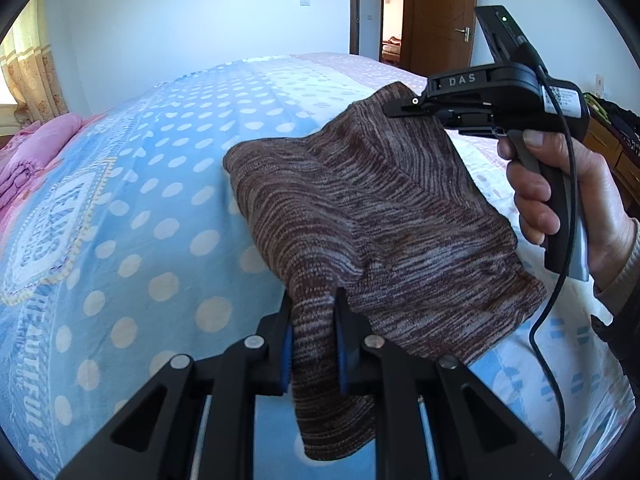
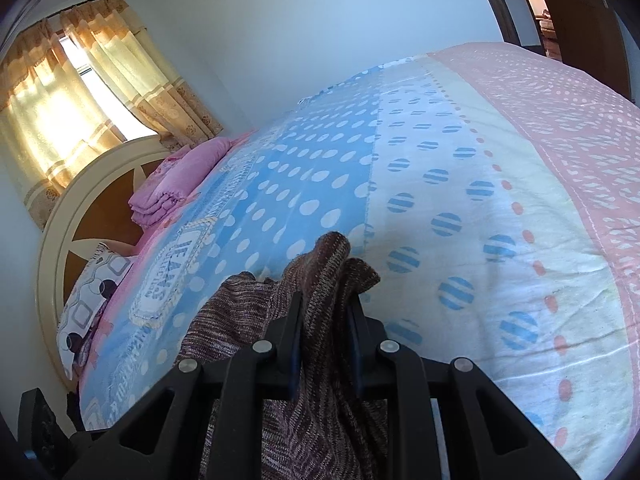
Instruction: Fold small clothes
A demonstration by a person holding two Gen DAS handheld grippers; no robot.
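Observation:
A small brown striped knit garment (image 1: 360,216) hangs stretched above the bed between both grippers. My left gripper (image 1: 313,300) is shut on one bunched corner of it, with cloth spilling down below the pads. In the left wrist view the right gripper (image 1: 404,108), held by a hand (image 1: 568,196), clamps the far upper corner. In the right wrist view my right gripper (image 2: 325,304) is shut on a fold of the same knit garment (image 2: 320,272), which drapes down to the left. The patterned bedspread (image 2: 460,184) lies underneath.
A folded pink blanket (image 2: 176,184) and a patterned pillow (image 2: 92,296) lie at the head of the bed by the round headboard (image 2: 52,240). Curtains (image 2: 80,92) hang behind. A wooden door (image 1: 440,16) and dark furniture (image 1: 612,136) stand on the right.

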